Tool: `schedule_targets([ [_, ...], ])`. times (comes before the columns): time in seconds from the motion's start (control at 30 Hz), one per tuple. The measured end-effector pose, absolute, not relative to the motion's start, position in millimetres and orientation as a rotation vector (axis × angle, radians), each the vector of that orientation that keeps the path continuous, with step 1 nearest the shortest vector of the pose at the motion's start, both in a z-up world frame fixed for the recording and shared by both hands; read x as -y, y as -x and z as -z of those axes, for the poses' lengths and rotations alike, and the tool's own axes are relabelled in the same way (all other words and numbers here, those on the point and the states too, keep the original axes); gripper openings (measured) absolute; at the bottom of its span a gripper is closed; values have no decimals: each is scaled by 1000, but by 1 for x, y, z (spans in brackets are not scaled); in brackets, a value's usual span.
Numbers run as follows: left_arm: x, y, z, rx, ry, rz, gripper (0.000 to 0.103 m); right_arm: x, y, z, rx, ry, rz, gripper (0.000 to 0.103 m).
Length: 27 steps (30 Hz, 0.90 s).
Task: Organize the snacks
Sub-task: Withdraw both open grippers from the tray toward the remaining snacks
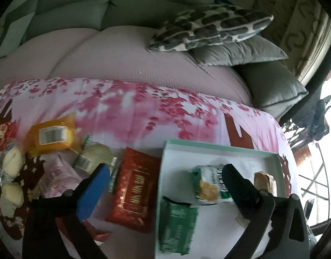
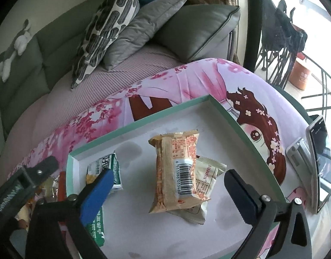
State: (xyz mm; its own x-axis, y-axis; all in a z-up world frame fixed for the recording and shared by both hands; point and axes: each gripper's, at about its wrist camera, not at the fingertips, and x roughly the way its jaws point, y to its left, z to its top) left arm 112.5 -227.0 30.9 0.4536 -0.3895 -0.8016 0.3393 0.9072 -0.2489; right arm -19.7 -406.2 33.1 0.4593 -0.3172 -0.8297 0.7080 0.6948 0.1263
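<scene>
A white tray with a mint-green rim [image 1: 219, 145] [image 2: 144, 120] lies on a pink floral cloth. In the left wrist view it holds a green-and-white packet [image 1: 210, 183], a dark green packet [image 1: 178, 226] and a tan packet [image 1: 265, 181]. My left gripper [image 1: 165, 179] is open, straddling the tray's left rim and a red packet [image 1: 133, 194]. In the right wrist view my right gripper [image 2: 168, 183] is open above an orange-printed packet [image 2: 176, 170] lying on a cream packet [image 2: 205, 181]. A green-and-white packet [image 2: 105, 168] lies at the tray's left.
Left of the tray lie an orange packet [image 1: 51, 136], a pale round pack [image 1: 96, 153] and wrapped buns [image 1: 11, 164]. A phone on a stand [image 2: 320, 161] stands right of the tray. A sofa with cushions [image 2: 113, 28] lies behind. The left gripper also shows in the right wrist view [image 2: 36, 172].
</scene>
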Motion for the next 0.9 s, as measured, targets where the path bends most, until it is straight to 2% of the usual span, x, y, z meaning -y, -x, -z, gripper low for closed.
schedule_targets([
  [0.53,172,-104,-38,-895,11,290,103,385,5,-37,-944,-425,651,103],
  [0.9,81,-114,-36,-1010,57,56,103,325,-24,-47,-956,-428,410,103],
])
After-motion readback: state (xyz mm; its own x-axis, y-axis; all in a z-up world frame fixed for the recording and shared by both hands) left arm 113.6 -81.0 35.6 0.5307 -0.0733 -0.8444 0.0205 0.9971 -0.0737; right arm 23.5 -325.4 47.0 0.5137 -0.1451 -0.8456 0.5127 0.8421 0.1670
